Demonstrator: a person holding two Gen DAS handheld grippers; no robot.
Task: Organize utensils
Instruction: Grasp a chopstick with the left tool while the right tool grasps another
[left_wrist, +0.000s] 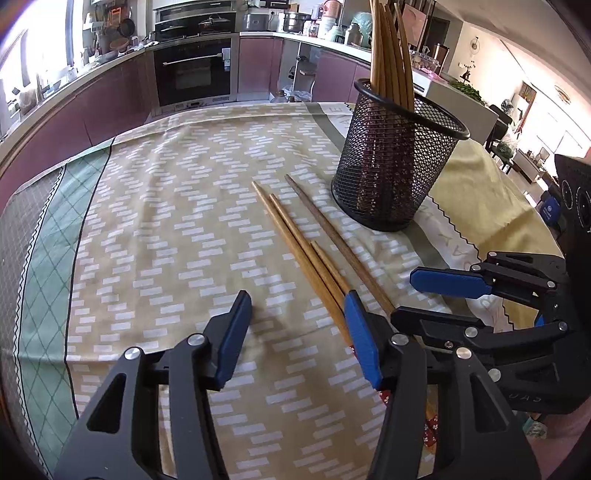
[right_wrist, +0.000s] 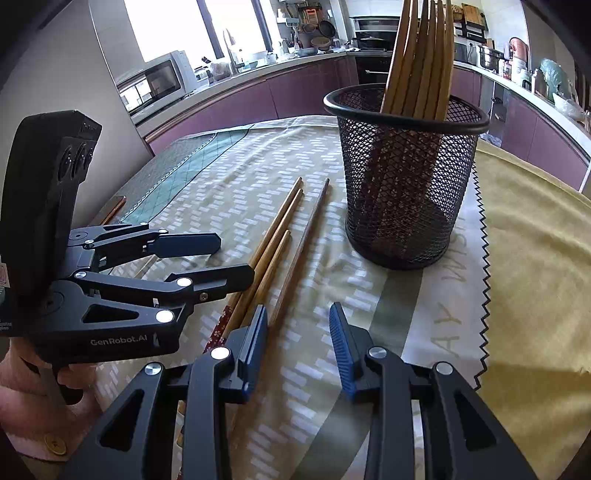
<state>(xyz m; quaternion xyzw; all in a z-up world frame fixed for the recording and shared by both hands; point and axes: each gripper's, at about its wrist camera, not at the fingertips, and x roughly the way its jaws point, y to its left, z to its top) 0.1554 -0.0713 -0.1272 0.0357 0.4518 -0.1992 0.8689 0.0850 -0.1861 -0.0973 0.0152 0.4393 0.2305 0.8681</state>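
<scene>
- Step in hand: loose chopsticks (left_wrist: 314, 254) lie on the cloth-covered surface (left_wrist: 166, 240) and await transfer into the mesh holder (left_wrist: 399, 162), which already contains several upright chopsticks (left_wrist: 388, 55).
- Left gripper (left_wrist: 295, 332): jaws apart, nothing between the pads. The three light chopsticks lie just beside its right finger, which partly covers their near ends; contact cannot be confirmed from this view.
- Right gripper (right_wrist: 299, 347): jaws partly open, holding nothing. The darker chopstick (right_wrist: 303, 243) runs forward from just inside its left finger; the light ones lie further left.
- Holder position: ahead and right of the left gripper; ahead and slightly right of the right gripper, near the chopstick tips but not touching them.
- Next move, as judged: one gripper must straddle a single chopstick near its thick end and close on it, then lift it, tilt it upright and lower it inside the holder rim.
- Caution: the chopsticks lie close together, so a closing gripper may catch two.
</scene>
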